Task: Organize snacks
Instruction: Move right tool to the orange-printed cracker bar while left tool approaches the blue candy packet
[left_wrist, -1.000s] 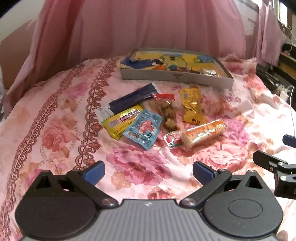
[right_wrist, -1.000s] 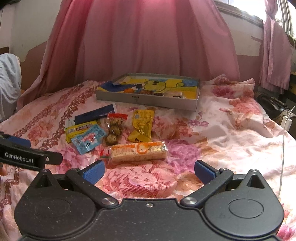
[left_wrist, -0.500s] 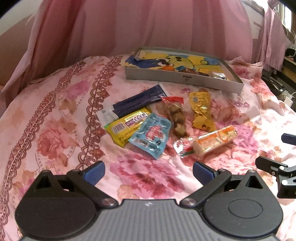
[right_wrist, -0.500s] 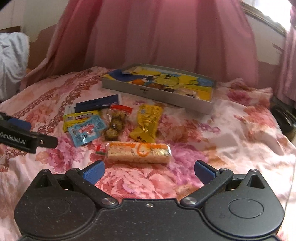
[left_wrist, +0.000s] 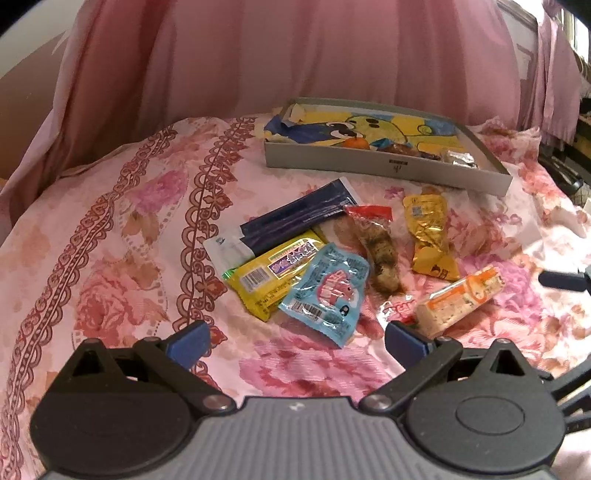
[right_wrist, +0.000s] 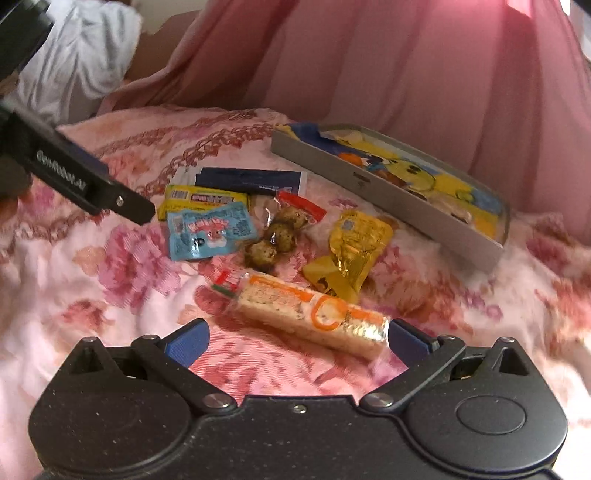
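The right hand-held gripper (right_wrist: 297, 339) is wide open and empty, with the orange cracker pack (right_wrist: 312, 314) just ahead between its fingers, probably for grasping. The left hand-held gripper (left_wrist: 295, 338), also wide open and empty, waits before the blue packet (left_wrist: 327, 291). The tray (left_wrist: 388, 168) lies beyond.

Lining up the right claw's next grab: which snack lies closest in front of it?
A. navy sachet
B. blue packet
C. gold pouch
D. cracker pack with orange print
D: the cracker pack lies just ahead of the open right claw, its end near the right finger; the other snacks sit farther off.
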